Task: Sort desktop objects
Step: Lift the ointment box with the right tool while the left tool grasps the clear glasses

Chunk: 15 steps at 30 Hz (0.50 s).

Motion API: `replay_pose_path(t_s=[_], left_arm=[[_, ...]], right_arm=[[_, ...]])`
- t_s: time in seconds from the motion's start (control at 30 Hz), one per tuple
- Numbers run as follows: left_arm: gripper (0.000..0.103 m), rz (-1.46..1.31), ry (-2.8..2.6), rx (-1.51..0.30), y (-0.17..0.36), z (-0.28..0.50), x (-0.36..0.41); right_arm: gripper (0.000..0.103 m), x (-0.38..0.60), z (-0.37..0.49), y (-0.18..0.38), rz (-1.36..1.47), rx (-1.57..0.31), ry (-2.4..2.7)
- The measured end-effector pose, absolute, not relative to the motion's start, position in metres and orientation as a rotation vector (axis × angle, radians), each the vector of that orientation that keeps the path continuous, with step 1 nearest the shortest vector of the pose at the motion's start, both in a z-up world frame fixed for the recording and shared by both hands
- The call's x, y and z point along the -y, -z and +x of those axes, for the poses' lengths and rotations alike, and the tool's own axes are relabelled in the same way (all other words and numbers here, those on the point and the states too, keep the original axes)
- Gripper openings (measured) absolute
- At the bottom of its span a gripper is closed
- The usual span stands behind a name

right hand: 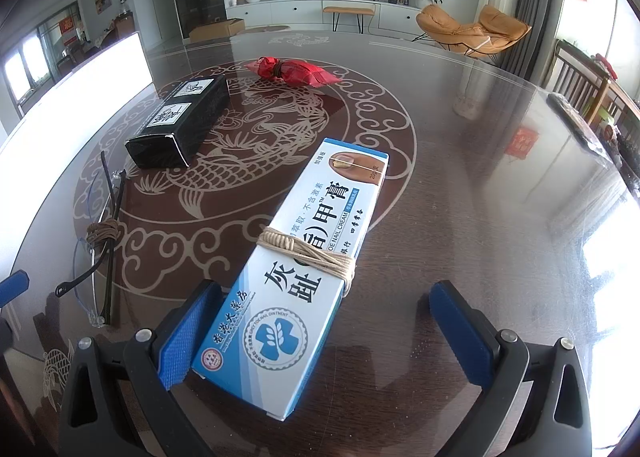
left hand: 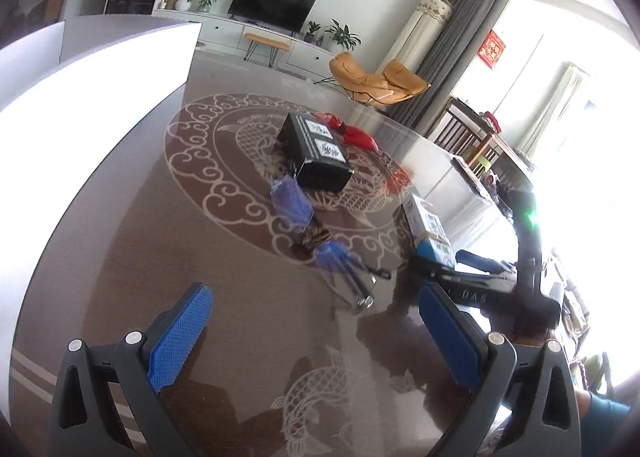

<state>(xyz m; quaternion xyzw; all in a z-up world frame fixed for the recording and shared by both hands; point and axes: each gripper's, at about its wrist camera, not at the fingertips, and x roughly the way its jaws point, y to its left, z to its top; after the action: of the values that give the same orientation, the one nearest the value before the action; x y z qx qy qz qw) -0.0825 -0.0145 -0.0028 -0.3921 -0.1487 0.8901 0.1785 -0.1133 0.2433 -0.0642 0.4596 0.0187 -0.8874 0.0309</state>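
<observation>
The step in hand looks like the pick-up of the blue-and-white ointment box [right hand: 304, 257], a long cardboard carton bound round its middle with tan twine, which lies on the glossy dark table [right hand: 480, 161] with its near end between the spread fingers of the right gripper [right hand: 322, 327]. That gripper stands wide open: the left blue ribbed pad [right hand: 188, 333] is just beside or touching the carton's left edge, while the right pad is well apart from it. The next move, as I judge it, calls for centring the fingers on the carton and closing across its narrow width, gently, since thin cardboard will dent and the polished tabletop lets it slide. The left gripper [left hand: 320, 337] is also wide open and holds nothing, hovering over the near part of the table. Farther off lie a black rectangular box [right hand: 180, 125] with white labels to the left, a crinkly red foil packet [right hand: 296, 71] at the far side, and a pair of thin-framed glasses [right hand: 100, 241], folded and tied with brown cord, at the near left.
</observation>
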Motion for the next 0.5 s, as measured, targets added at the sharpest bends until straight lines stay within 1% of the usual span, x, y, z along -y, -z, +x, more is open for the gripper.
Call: replay_pose_path(t_s=[0.1,0.2,0.27,0.33,0.4,0.43,0.47,0.5], left_arm=[[0.103,-1.139,-2.54,0.28,-0.009,-0.107,-0.02],[0.103,-1.282,-2.579,0.153,0.002,-0.14,-0.05],[0.103,-1.378,-2.59,0.129,0.014,-0.156,-0.058],[0.102,-1.418,-2.603,0.112,0.021,-0.163,-0.061],[0.083,-1.423,-2.583,0.072,0.025,-0.163,-0.06],[0.063,-1.418,-2.566,0.046,0.027,-0.161,-0.06],[0.049,-1.397,-2.572,-0.001,0.027,-0.157,-0.059],[0.043,-1.377,-2.563,-0.029,0.028,-0.155,-0.056]], right_arm=[[0.103,-0.243,-0.113,0.064,1.416,-0.058,2.734],[0.103,-0.243,-0.114,0.064,1.416,-0.057,2.734],[0.103,-0.243,-0.113,0.064,1.416,-0.057,2.734],[0.103,-0.244,-0.113,0.065,1.416,-0.056,2.734],[0.103,-0.243,-0.114,0.065,1.416,-0.057,2.734],[0.103,-0.243,-0.113,0.065,1.416,-0.057,2.734],[0.103,-0.243,-0.113,0.065,1.416,-0.057,2.735],[0.103,-0.243,-0.113,0.065,1.416,-0.057,2.735]])
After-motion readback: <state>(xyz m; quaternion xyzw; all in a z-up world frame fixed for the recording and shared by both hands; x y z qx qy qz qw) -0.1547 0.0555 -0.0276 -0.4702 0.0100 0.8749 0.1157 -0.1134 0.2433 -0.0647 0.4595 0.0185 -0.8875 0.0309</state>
